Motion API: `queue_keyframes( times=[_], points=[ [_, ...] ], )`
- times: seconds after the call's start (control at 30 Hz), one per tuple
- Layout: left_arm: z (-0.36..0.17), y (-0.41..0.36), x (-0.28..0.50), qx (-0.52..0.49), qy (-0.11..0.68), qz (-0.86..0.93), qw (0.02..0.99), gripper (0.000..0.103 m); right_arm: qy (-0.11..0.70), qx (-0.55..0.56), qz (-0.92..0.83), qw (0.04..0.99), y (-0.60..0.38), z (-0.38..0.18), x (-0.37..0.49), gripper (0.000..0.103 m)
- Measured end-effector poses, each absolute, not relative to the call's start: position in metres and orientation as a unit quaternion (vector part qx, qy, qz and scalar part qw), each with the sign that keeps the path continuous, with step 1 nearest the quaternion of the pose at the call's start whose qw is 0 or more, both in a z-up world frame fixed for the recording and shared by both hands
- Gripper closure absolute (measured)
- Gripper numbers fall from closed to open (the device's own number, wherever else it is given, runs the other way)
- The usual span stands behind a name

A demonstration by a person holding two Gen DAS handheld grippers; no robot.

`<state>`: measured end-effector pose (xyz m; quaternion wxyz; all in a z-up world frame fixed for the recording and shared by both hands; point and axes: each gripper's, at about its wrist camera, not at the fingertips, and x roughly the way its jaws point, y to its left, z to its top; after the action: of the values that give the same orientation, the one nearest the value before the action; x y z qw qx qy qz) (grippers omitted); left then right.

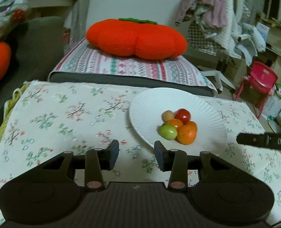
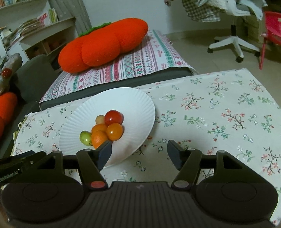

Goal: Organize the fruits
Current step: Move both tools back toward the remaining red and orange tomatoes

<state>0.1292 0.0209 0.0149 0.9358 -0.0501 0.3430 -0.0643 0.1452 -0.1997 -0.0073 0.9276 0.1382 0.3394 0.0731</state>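
A white paper plate [image 1: 150, 106] lies on the floral tablecloth and holds a cluster of small fruits: a red one [image 1: 182, 114], a tan one [image 1: 167, 116], a green one [image 1: 168, 131] and orange ones [image 1: 187, 134]. My left gripper [image 1: 136, 154] is open and empty, just before the plate's near-left rim. In the right wrist view the plate [image 2: 133, 102] and fruits [image 2: 114, 131] lie left of centre. My right gripper [image 2: 139, 154] is open and empty, its left finger over the plate's near edge, close to an orange fruit [image 2: 98, 138].
A big orange plush cushion [image 1: 136, 38] lies on a striped bench behind the table. A second orange cushion [image 2: 0, 114] sits at the left. A red child's chair [image 2: 277, 30] and a white office chair [image 2: 233, 39] stand on the floor to the right. The floral cloth [image 2: 226, 114] covers the table.
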Motion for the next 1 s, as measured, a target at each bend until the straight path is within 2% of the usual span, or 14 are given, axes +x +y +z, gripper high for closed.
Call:
queue_keyframes(
  times=[0.07, 0.27, 0.73, 1.0],
  points=[
    [0.017, 0.027, 0.126, -0.063, 0.347, -0.061, 0.934, 0.077, 0.341, 0.138, 0.074, 0.927, -0.199, -0.007, 0.143, 0.035],
    [0.019, 0.036, 0.116, -0.071, 0.362, -0.052, 0.928, 0.075, 0.345, 0.127, 0.084, 0.926, -0.195, -0.007, 0.138, 0.03],
    [-0.005, 0.042, 0.103, -0.102, 0.424, -0.059, 0.898, 0.068, 0.359, 0.089, 0.127, 0.92, -0.175, -0.009, 0.128, 0.025],
    [-0.012, 0.038, 0.102, -0.089, 0.429, -0.055, 0.897, 0.068, 0.362, 0.02, 0.177, 0.915, -0.151, -0.01, 0.117, 0.022]
  ],
)
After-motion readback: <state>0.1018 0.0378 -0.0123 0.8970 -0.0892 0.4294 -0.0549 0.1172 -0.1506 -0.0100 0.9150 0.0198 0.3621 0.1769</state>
